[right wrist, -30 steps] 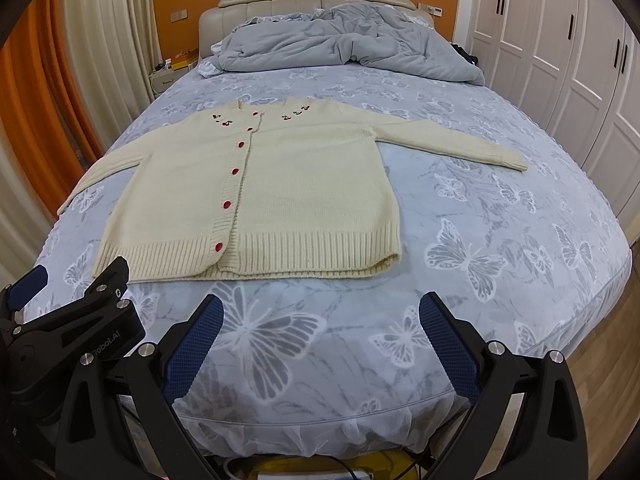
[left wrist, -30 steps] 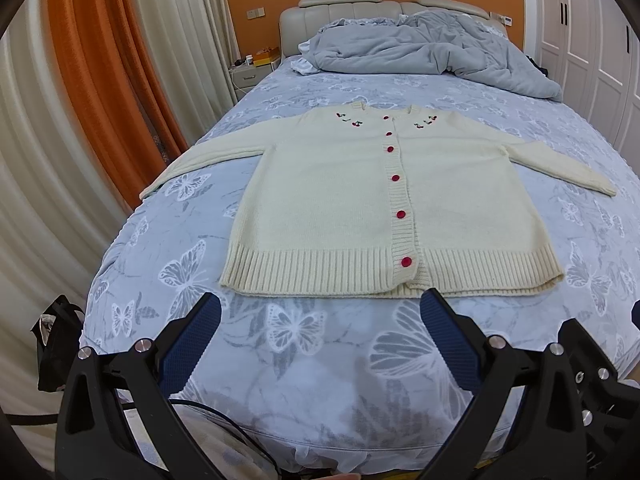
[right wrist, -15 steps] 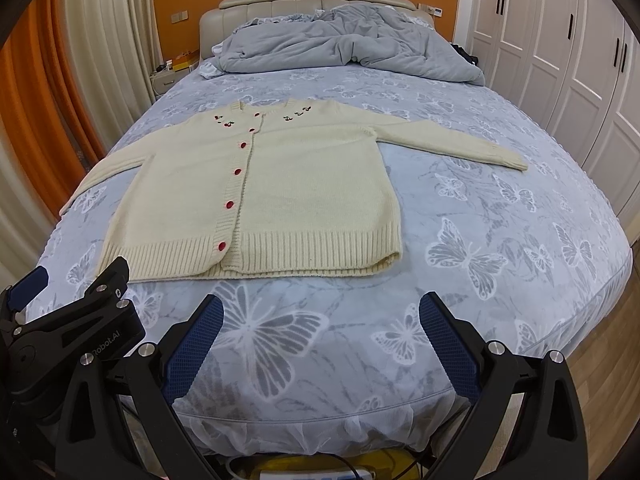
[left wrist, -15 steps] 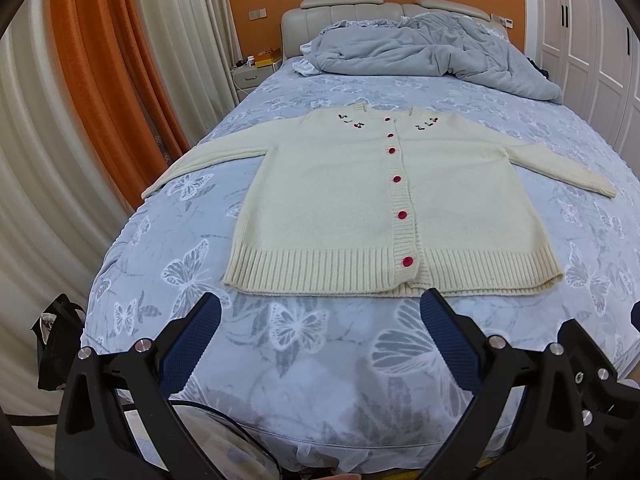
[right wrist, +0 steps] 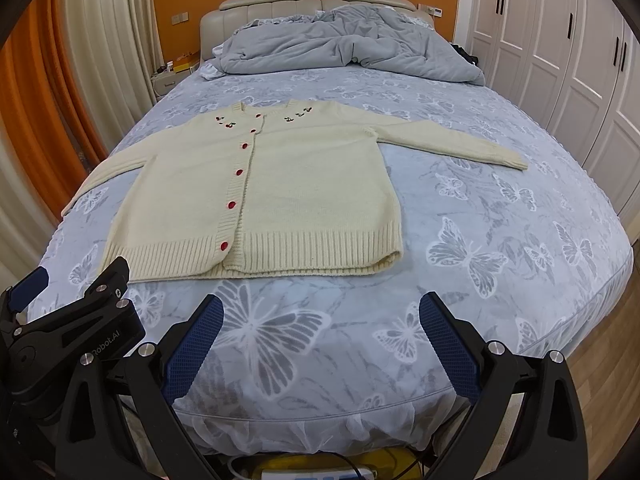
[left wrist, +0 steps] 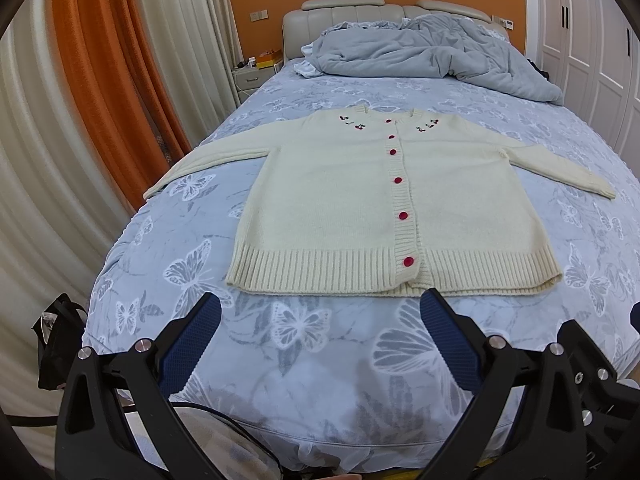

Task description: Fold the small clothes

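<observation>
Cardigan flat on bed, duvet behind it.

cardigan: 1 | red buttons: 6 | duvet: 1

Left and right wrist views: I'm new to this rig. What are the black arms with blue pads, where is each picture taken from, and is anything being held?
Each picture comes from a fisheye camera mounted on a hand-held gripper, looking forward along its two fingers. No robot arm is involved; a person carries one gripper in each hand.

In the left wrist view, the black arms with blue pads are the left gripper. In the right wrist view they are the right gripper; the black piece at its lower left is the left gripper seen from the side.

Both stand open near the foot of the bed and hold nothing.

On the butterfly-print sheet lies a cream cardigan, flat, buttoned with red buttons, sleeves spread out. A rumpled grey duvet sits by the headboard.
</observation>
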A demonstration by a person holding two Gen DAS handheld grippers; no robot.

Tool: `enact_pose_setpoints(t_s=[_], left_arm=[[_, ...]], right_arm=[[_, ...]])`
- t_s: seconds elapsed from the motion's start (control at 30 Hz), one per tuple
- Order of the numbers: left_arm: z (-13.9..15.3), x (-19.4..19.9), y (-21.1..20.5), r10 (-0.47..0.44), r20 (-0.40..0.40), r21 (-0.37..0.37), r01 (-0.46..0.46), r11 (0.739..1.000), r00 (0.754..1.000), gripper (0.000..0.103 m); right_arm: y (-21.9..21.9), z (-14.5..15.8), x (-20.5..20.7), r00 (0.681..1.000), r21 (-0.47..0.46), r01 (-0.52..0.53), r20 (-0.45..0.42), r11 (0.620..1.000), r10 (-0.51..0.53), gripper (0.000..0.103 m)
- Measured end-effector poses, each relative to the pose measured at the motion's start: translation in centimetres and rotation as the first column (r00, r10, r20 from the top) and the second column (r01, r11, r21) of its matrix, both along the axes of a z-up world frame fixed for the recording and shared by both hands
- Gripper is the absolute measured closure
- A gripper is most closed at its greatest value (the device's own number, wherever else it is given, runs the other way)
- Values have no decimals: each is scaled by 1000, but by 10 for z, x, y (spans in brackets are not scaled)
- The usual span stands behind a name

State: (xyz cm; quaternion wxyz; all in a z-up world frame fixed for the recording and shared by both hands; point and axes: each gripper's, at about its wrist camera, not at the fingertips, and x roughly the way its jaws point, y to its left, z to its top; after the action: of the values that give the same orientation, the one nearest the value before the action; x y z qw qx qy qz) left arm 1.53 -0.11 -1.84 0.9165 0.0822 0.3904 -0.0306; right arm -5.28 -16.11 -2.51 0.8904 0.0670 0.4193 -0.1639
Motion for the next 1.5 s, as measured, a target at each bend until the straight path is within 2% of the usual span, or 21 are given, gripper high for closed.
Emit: enact_pose_setpoints(t_s=[0.5, 0.6, 0.7, 0.8, 0.9, 1.0, 1.1, 1.2, 1.27, 1.4, 1.5], left_arm=[[1, -3, -3, 0, -8, 1, 0, 1000, 1000, 5], [-1, 1, -3, -17, -35, -52, 16, 999, 999, 5], [1, 9, -8, -47, -13, -83, 45, 996, 999, 5], [5, 25, -13, -69, 19, -99, 70, 993, 997, 5], [6, 55, -16, -58, 50, -150, 65, 987, 997, 5], [0, 91, -21, -43, 62, -203, 55, 978, 997, 5], [-12, 127, -29, -8, 63, -252, 24, 968, 998, 5], [-27, 161, -38, 10, 61, -296, 8, 955, 998, 5], [-39, 180, -46, 11, 59, -309, 8, 951, 998, 5], [-61, 206, -60, -18, 47, -320, 32, 947, 999, 5], [-74, 213, -63, -34, 47, -329, 48, 943, 998, 5]], right_arm=[[0, -3, 0, 1000, 22, -9, 1, 1000, 9, 6], [-7, -9, 1, 1000, 35, -29, 7, 999, 29, 6], [-29, -14, 9, 996, 26, -81, 39, 996, 80, 6], [-80, -15, 26, 988, 81, -111, 112, 991, 102, 6], [-155, -23, 52, 979, 222, -100, 199, 970, 55, 6], [-246, -42, 84, 961, 378, 3, 255, 926, -107, 6], [-317, -66, 111, 932, 484, 113, 251, 868, -262, 8], [-377, -92, 144, 891, 519, 220, 238, 826, -387, 11], [-407, -108, 168, 875, 535, 263, 218, 803, -432, 16], [-446, -128, 200, 851, 550, 314, 197, 774, -486, 25], [-466, -143, 211, 840, 586, 324, 182, 743, -511, 38]])
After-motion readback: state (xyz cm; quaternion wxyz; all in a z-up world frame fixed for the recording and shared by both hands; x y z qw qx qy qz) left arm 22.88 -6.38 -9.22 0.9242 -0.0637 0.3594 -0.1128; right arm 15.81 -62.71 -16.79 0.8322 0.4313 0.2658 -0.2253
